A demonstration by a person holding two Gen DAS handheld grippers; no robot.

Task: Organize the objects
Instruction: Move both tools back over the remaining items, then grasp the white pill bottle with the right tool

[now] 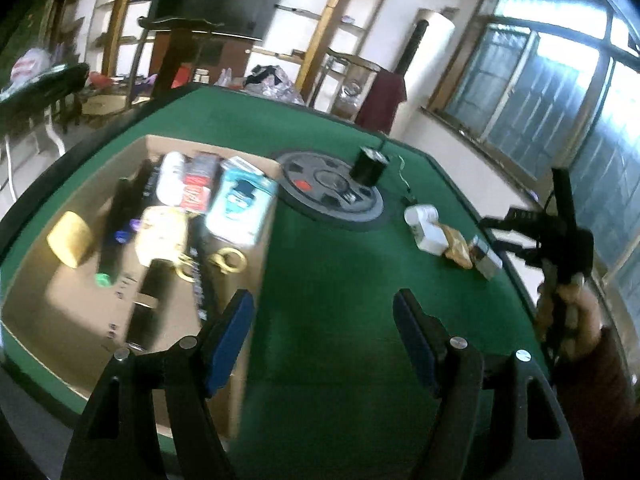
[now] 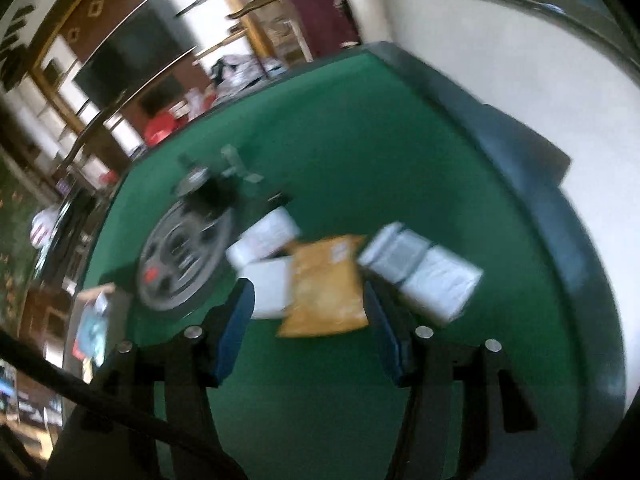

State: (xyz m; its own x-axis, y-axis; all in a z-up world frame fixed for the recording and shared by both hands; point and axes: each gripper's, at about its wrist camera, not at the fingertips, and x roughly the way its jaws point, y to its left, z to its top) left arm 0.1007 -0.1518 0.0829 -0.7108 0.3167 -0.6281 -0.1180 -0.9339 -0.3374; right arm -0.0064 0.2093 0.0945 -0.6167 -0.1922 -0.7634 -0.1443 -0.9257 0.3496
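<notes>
Apparently lining up the next pick for the open brown cardboard box [image 1: 36, 292], the empty right gripper [image 2: 308, 312] (jaws half-spread, nothing held) frames a crinkled yellow foil packet [image 2: 324, 284] on green felt.

Yellow packet [image 2: 324, 286] between white boxes [image 2: 424, 272] on green table [image 2: 360, 140].

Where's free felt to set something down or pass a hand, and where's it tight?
Free: the green felt between the cardboard box and the loose pile, and the strip beyond the round centre panel toward the far edge. Tight: the box is packed, and the white packs, yellow pouch and silver packet lie bunched together.
</notes>
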